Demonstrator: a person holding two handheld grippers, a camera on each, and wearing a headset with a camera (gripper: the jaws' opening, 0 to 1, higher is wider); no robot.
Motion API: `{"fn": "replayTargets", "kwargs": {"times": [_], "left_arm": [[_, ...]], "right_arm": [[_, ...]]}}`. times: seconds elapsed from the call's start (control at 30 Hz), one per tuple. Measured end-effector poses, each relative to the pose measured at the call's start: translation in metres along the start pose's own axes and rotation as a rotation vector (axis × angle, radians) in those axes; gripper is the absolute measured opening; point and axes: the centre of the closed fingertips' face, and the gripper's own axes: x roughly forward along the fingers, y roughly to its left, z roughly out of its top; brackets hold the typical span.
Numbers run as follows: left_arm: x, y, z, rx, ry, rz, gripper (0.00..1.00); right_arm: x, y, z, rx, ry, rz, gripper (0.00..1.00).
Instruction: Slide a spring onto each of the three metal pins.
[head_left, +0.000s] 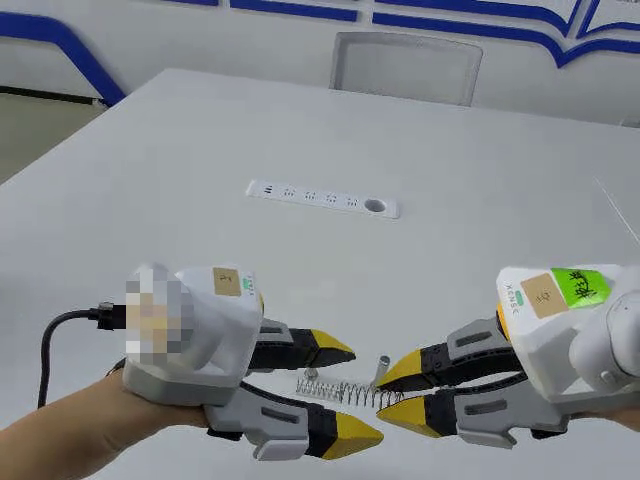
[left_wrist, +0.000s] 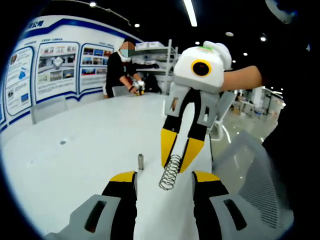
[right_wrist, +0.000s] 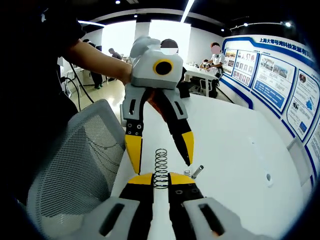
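Observation:
My right gripper (head_left: 388, 396) is shut on one end of a metal coil spring (head_left: 338, 391), which sticks out leftward just above the white table (head_left: 200, 200). The spring's free end reaches in between the wide-apart yellow-tipped jaws of my left gripper (head_left: 358, 390), which is open and faces the right one. A short metal pin (head_left: 382, 368) stands upright on the table just behind the spring. In the left gripper view the spring (left_wrist: 170, 172) hangs from the right gripper (left_wrist: 177, 154), with the pin (left_wrist: 141, 161) to its left. In the right gripper view the spring (right_wrist: 160, 169) rises from my shut right gripper (right_wrist: 161, 181), the pin (right_wrist: 196, 171) to its right.
A white power strip (head_left: 322, 198) lies flat mid-table. A grey chair (head_left: 405, 65) stands at the far edge, and a mesh chair (right_wrist: 85, 150) beside the near edge. A black cable (head_left: 60, 330) trails from the left gripper. People stand in the room behind.

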Motion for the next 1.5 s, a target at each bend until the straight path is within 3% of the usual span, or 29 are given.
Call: {"fn": "replayTargets", "kwargs": {"times": [0.5,0.9,1.03,1.1,1.4,1.5], "left_arm": [[-0.001,-0.007,0.000,-0.016,-0.009,-0.033,0.18],[-0.003,-0.006,0.001,-0.007,-0.003,-0.037,0.12],[-0.005,-0.008,0.010,0.004,-0.044,-0.040,0.10],[-0.004,-0.006,0.009,0.035,-0.034,-0.033,0.10],[-0.005,-0.008,0.009,0.050,-0.030,-0.050,0.10],[-0.006,-0.009,0.008,0.056,-0.023,-0.055,0.10]], "right_arm": [[-0.001,0.003,0.001,-0.003,-0.005,0.015,0.11],[-0.002,0.001,0.004,0.000,-0.007,0.008,0.11],[-0.003,-0.003,0.004,-0.008,0.002,-0.005,0.12],[-0.003,-0.004,0.004,-0.009,0.003,-0.008,0.12],[-0.003,0.000,-0.005,-0.015,0.031,0.007,0.15],[-0.005,-0.003,-0.004,0.000,0.013,0.002,0.12]]}}
